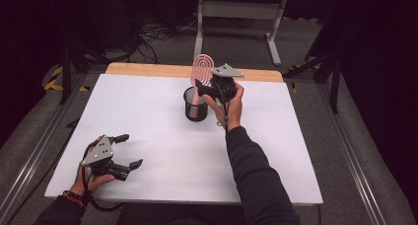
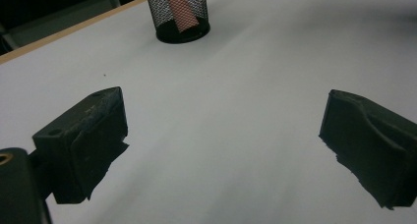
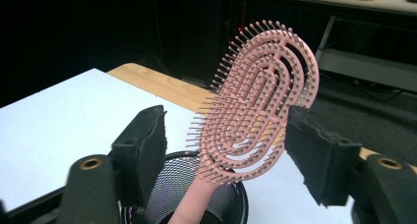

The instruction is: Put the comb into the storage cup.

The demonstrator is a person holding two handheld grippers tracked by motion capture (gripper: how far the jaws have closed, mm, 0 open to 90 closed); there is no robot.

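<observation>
While the brush [image 3: 260, 101] stands handle-down in the cup [image 1: 195, 104], my right gripper [image 3: 223, 150] straddles its head with the jaws parted: the right pad lies at or very near the head's edge, the left pad stands clear of the bristles, so nothing is clamped. In the high view the cup sits on the table [image 1: 148, 116] at about twelve o'clock from centre, with the right gripper [image 1: 209, 89] just beside it at its two o'clock. The head leans above the rim towards the far edge. My left gripper [image 1: 129, 150] rests near the table's seven o'clock corner, jaws wide apart and empty; its own view shows the cup [image 2: 180, 15] well away at eleven o'clock. The chief risk, as I judge it, is in drawing the right gripper back: a pad may snag the bristles or the head's edge and drag the brush sideways. The cup looks light, and the brush rises high above its rim, so such a pull could tip cup and brush together. A lesser risk is that the leaning brush slides round the rim once free. No hand steadies the cup.
</observation>
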